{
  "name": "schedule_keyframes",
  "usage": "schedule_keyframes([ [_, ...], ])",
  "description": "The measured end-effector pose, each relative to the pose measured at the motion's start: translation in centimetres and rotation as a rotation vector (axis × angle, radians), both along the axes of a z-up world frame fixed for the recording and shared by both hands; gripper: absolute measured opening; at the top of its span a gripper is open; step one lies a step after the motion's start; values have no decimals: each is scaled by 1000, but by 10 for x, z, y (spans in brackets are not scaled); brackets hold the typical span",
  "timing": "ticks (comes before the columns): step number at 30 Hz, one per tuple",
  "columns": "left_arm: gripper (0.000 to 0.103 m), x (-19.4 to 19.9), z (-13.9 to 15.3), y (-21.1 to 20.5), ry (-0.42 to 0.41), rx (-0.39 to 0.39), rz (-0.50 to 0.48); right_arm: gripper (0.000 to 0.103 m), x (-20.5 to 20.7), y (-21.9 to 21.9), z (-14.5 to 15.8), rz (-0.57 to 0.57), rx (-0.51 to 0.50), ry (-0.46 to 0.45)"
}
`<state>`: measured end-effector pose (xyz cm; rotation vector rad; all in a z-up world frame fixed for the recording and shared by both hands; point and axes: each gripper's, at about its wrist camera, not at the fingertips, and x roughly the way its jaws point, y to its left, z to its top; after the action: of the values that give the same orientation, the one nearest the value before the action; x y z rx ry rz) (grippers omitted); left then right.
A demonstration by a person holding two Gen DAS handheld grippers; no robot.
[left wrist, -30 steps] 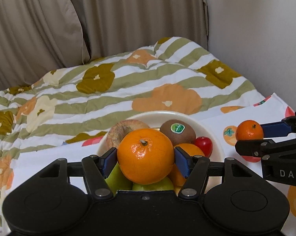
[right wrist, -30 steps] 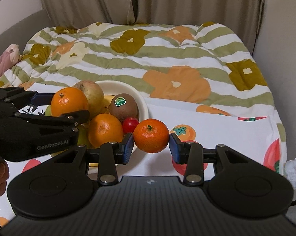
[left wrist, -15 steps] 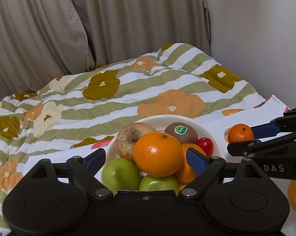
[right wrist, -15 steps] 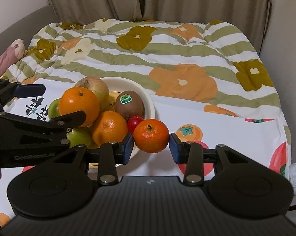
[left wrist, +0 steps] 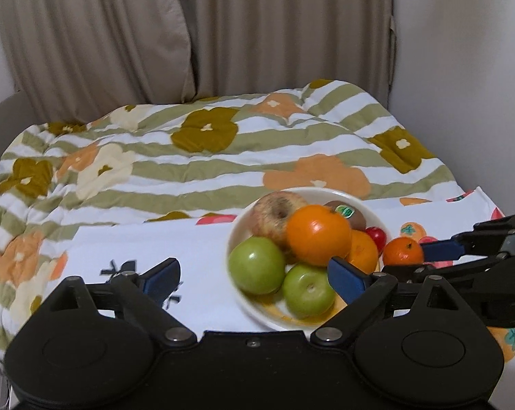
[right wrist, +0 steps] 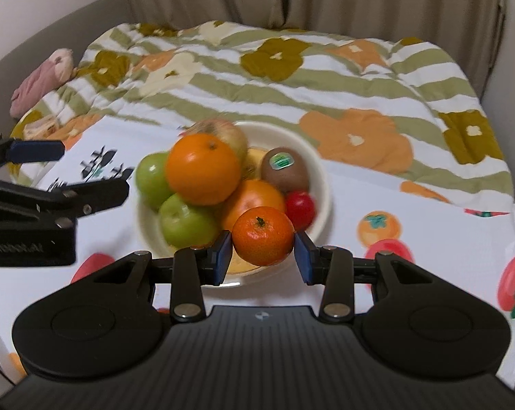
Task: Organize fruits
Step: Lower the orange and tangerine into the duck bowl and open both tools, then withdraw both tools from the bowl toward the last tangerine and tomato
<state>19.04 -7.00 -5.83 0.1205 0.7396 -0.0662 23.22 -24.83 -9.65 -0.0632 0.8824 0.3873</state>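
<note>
A white bowl [left wrist: 325, 193] [right wrist: 322, 177] holds two green apples [left wrist: 257, 264], a reddish apple [left wrist: 274, 212], a kiwi [right wrist: 284, 171], a small red fruit [right wrist: 300, 206] and two oranges. The large orange [left wrist: 319, 234] [right wrist: 202, 169] lies on top of the pile. My left gripper [left wrist: 254, 273] [right wrist: 93, 169] hangs at the bowl's left side, its jaws opening with nothing held between them. My right gripper [right wrist: 262, 249] [left wrist: 404, 259] is shut on a mandarin [right wrist: 262, 235] [left wrist: 402, 251] above the bowl's near right rim.
The bowl stands on a white cloth [right wrist: 411, 225] printed with fruit, laid over a flowered, striped quilt [left wrist: 189, 171]. Beige curtains [left wrist: 154, 34] hang behind and a wall [left wrist: 462, 68] stands on the right. A pink plush toy [right wrist: 42, 82] lies at the far left.
My left gripper let go of the large orange, which now rests on the pile, then opened wide and drew back up and left. The right gripper carried the mandarin over the bowl's rim.
</note>
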Motion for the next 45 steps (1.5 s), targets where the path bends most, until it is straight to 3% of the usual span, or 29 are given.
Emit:
schedule_keyframes([
  [6, 96, -16, 3, 15, 5, 7, 33, 56, -5, 20, -9, 51, 11, 11],
  [7, 96, -20, 3, 18, 4, 4, 36, 62, -6, 22, -9, 60, 17, 5],
  [10, 96, -28, 7, 24, 2, -10, 47, 96, -14, 25, -5, 21, 6, -28],
  [11, 96, -31, 8, 26, 1, -16, 50, 99, -18, 24, -2, 5, 9, -41],
  [17, 96, -50, 16, 28, -31, -39, 52, 99, -37, 14, 13, -44, 3, -60],
  [34, 96, -88, 55, 19, -144, -66, -70, 99, -109, -7, 65, -189, -16, -165],
  [45, 96, -103, 47, 12, -109, -53, -105, 99, -129, -29, 54, -228, -30, -130],
])
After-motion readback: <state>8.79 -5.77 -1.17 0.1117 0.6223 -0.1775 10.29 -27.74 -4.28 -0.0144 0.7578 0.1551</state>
